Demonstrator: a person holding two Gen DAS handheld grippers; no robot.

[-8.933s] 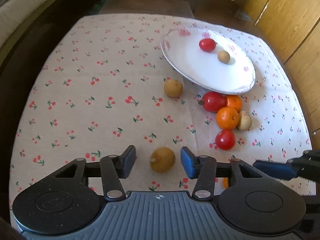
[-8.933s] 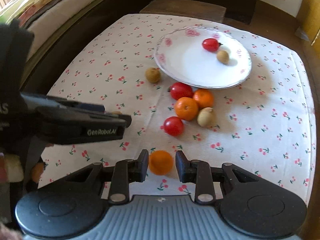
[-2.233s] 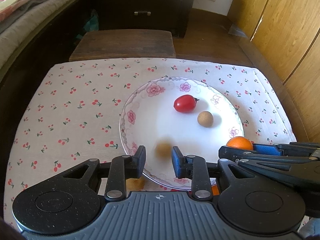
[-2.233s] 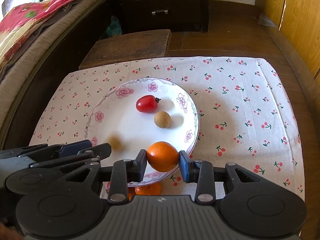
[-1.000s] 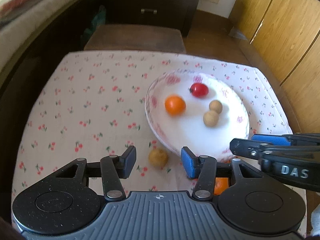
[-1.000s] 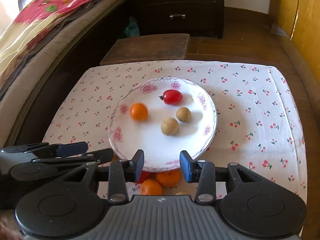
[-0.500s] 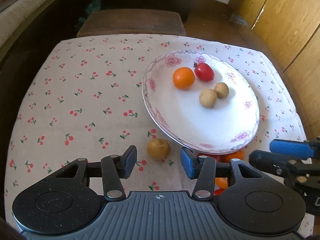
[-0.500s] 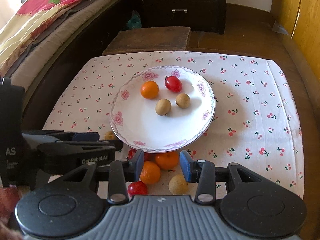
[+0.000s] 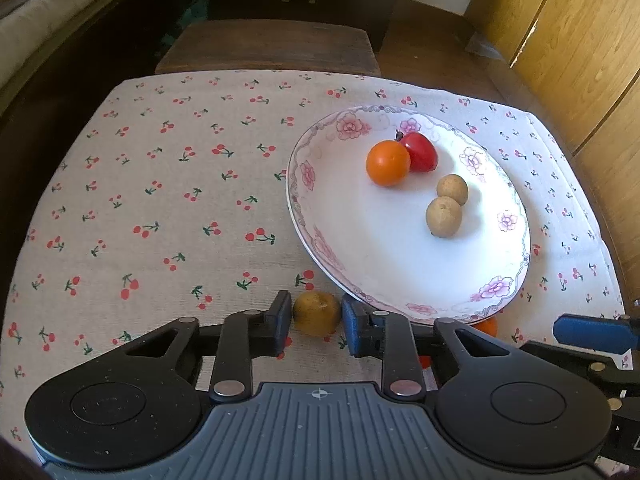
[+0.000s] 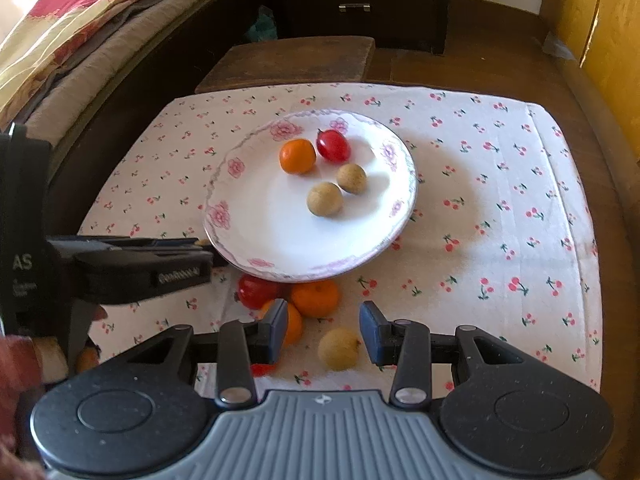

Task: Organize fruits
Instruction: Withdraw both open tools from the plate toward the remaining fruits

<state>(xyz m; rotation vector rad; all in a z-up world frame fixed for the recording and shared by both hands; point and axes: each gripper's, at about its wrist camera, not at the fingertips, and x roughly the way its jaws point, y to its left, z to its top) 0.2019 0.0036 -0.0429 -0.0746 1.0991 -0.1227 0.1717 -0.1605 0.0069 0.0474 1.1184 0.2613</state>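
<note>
The brown fruit [image 9: 317,313] lies on the cloth just beside the plate [image 9: 516,216], toward the surface's near edge. My left tool [image 9: 313,322] has closed snug on it; my right tool [image 10: 323,331] hangs part open, holding nothing. I should lift straight, clearing the plate's rim before setting it inside.

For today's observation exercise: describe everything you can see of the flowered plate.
The plate is round, white and glossy like china, with pink flowers and a thin scrolled line round its rim. It lies on the cherry-print cloth, its near edge over loose fruit. It holds an orange, a red fruit and two brown fruits.
</note>
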